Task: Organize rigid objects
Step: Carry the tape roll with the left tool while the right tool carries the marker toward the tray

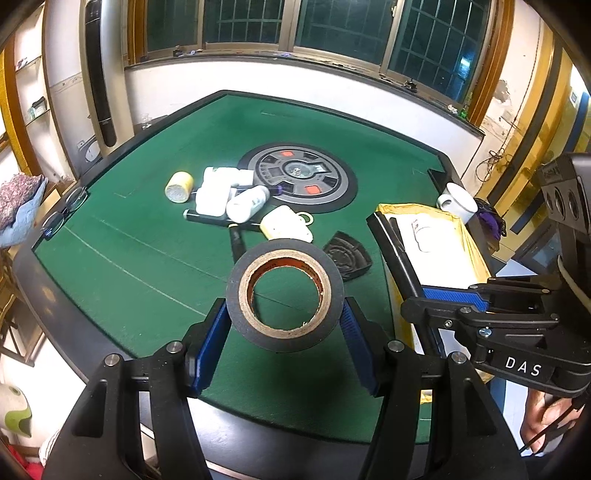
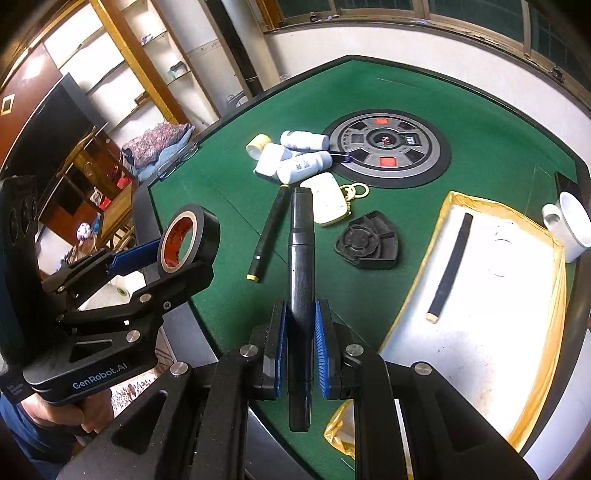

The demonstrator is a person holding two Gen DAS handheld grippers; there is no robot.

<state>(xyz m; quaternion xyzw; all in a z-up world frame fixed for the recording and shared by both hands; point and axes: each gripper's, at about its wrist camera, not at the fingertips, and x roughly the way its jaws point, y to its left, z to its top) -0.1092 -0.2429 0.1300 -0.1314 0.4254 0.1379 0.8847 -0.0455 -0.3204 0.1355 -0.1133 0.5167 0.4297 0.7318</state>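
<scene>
Tape roll (image 1: 283, 295) clamped in left fingers, black marker (image 2: 300, 280) in right; green felt table (image 1: 147, 251) beneath barred windows (image 1: 332, 26).

The left gripper (image 1: 284, 328) is held above the desk (image 1: 147, 258), its blue-padded jaws spread wide and pressed against both sides of a tape roll (image 1: 284, 295). The right gripper (image 2: 300, 347) sits to its right, jaws drawn close together, clamping a black marker (image 2: 301, 258) that points forward.
</scene>
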